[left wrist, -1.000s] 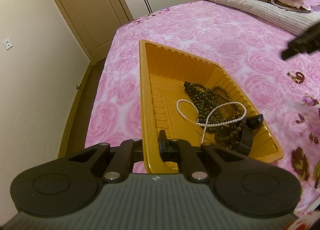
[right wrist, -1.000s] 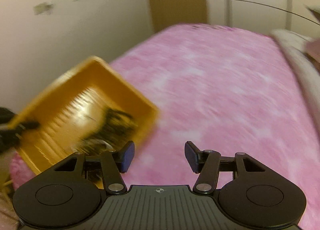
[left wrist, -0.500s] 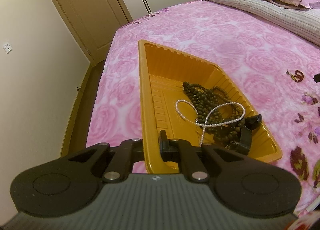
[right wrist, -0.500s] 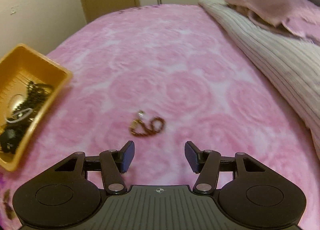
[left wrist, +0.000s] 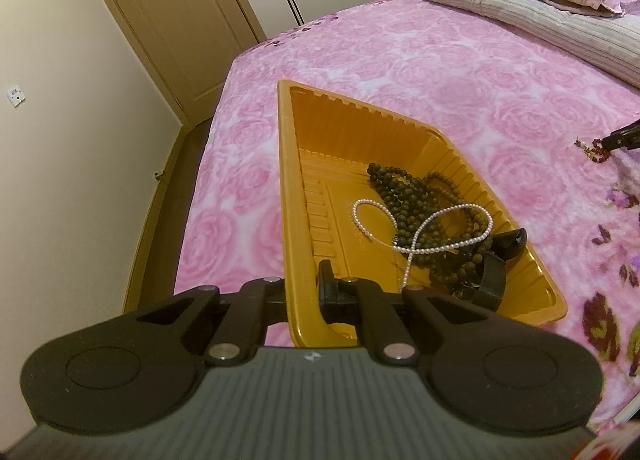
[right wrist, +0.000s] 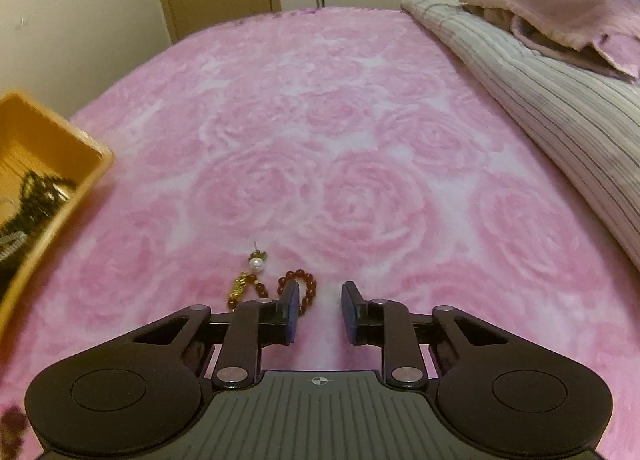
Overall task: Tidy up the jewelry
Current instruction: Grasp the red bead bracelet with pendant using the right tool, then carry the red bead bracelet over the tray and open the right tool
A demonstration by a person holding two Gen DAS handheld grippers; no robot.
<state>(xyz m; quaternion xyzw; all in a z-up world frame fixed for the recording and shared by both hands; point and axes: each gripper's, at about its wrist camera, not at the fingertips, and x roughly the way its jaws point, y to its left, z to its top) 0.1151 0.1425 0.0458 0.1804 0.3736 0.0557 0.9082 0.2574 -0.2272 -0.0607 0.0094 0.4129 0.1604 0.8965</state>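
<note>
My left gripper [left wrist: 303, 292] fingers clamp the orange tray [left wrist: 400, 128] wall; right gripper [right wrist: 319, 312] fingers apart, red bead bracelet [right wrist: 298, 287] at the left fingertip; next I'd shift left, then close.

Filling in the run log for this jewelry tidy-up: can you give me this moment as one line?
left gripper: shut on orange tray rim | right gripper: open, at red bead bracelet on pink bedspread | bracelet not yet gripped

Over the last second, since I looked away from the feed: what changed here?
The right gripper swung away from the orange tray and came down open at the red bead bracelet on the bedspread, not yet gripping it. The left gripper stayed clamped on the tray's rim; the jewelry inside lies as before.
</note>
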